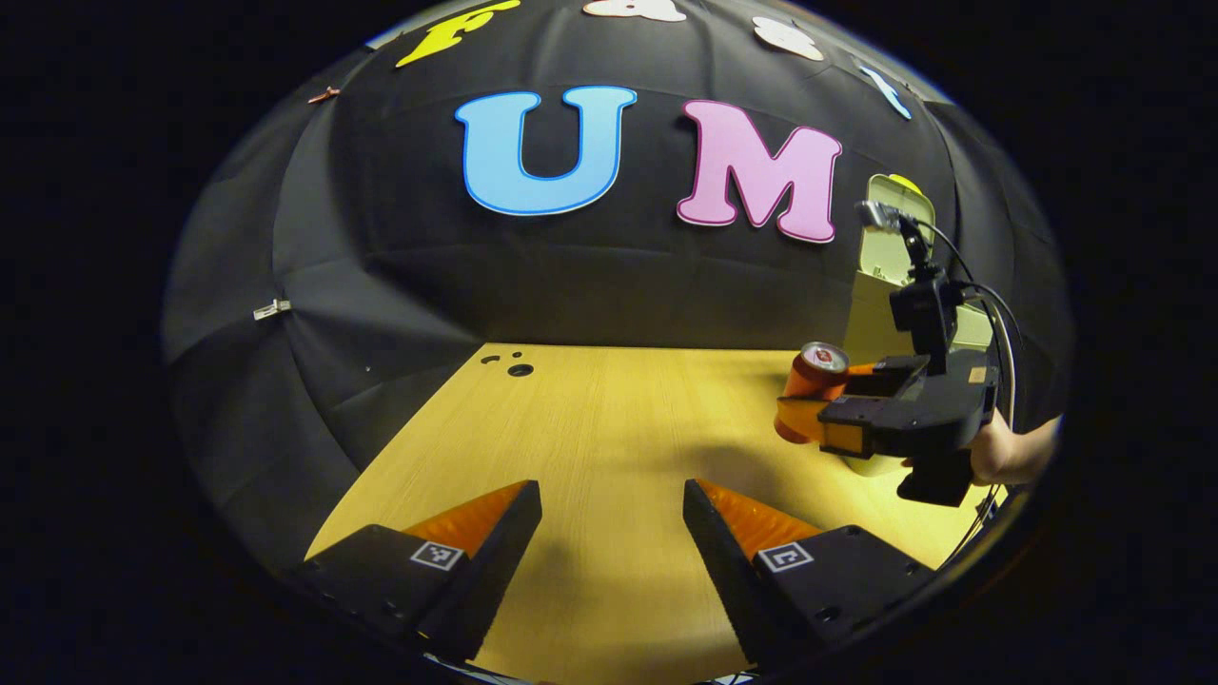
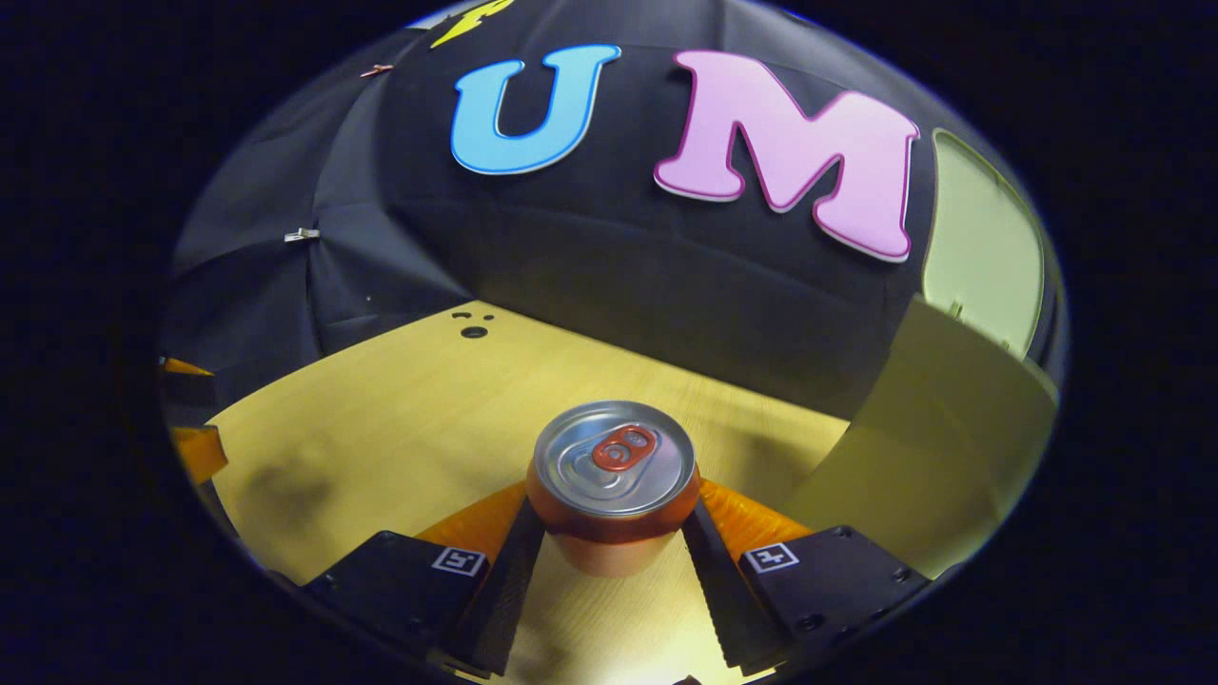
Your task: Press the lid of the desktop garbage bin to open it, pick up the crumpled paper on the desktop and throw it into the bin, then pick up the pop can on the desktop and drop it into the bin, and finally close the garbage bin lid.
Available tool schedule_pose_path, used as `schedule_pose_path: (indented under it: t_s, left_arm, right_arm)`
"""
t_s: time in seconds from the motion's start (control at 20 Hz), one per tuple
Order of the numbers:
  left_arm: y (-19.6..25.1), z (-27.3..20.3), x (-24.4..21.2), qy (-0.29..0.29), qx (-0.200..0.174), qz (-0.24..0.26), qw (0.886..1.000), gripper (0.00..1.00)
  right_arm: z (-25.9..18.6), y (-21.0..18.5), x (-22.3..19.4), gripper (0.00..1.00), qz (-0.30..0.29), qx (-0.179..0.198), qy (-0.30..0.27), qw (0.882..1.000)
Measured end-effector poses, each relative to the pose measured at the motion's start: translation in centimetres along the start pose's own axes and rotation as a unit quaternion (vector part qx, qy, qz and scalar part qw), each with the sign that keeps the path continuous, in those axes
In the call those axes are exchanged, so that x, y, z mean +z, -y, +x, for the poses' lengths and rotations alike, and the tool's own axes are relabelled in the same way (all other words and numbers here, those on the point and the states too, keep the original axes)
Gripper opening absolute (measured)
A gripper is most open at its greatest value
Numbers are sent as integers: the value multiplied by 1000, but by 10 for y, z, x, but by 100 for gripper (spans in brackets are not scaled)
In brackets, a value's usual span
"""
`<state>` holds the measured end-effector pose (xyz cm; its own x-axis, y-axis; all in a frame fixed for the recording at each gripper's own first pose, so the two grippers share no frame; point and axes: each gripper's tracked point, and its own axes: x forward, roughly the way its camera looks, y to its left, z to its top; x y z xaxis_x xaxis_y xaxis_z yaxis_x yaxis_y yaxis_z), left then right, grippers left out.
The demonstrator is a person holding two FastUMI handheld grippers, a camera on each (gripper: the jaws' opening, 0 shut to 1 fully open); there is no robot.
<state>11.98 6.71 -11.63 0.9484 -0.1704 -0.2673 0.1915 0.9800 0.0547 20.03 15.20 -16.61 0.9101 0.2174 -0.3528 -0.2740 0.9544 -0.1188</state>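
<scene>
Bin (image 2: pixel 937 457), lid (image 2: pixel 985 238) raised, stands just right of the pop can (image 2: pixel 612 485), clamped upright above the desktop (image 2: pixel 400 409) between the right gripper (image 2: pixel 609 533) fingers. Left gripper (image 1: pixel 612 499) gapes wide, holding nothing; its view adds the holding hand (image 1: pixel 1009 452).

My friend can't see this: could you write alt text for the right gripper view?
The right gripper holds an upright can between both fingers above a wooden table. A pale bin with its lid up stands at the right.

the garbage bin (image 2: pixel 937 447) is cut off at the right edge; its inside is hidden.
</scene>
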Motion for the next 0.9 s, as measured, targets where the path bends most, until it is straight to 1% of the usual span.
schedule_pose_path:
  t_s: [0.25, 0.5, 0.55, 0.6, 0.65, 0.9]
  left_arm:
    - [9, -8, 22, 19, -8, -25, 999, 96]
    - [13, -13, 39, 34, -19, -24, 999, 96]
    - [15, -13, 40, 33, -20, -24, 999, 96]
    - [16, -15, 42, 32, -21, -25, 999, 96]
    - [19, -17, 44, 32, -24, -26, 999, 96]
    - [38, -17, 49, 32, -39, -21, 998, 96]
  right_arm:
    - [-37, 18, 63, 82, -1, -13, 40, 999]
    - [-76, 49, 117, 83, 6, -32, 78, 996]
    - [-83, 56, 125, 82, 12, -37, 85, 996]
    - [-89, 66, 133, 87, 18, -44, 92, 995]
    - [-98, 77, 138, 82, 24, -52, 98, 994]
    - [-130, 132, 153, 82, 58, -95, 119, 987]
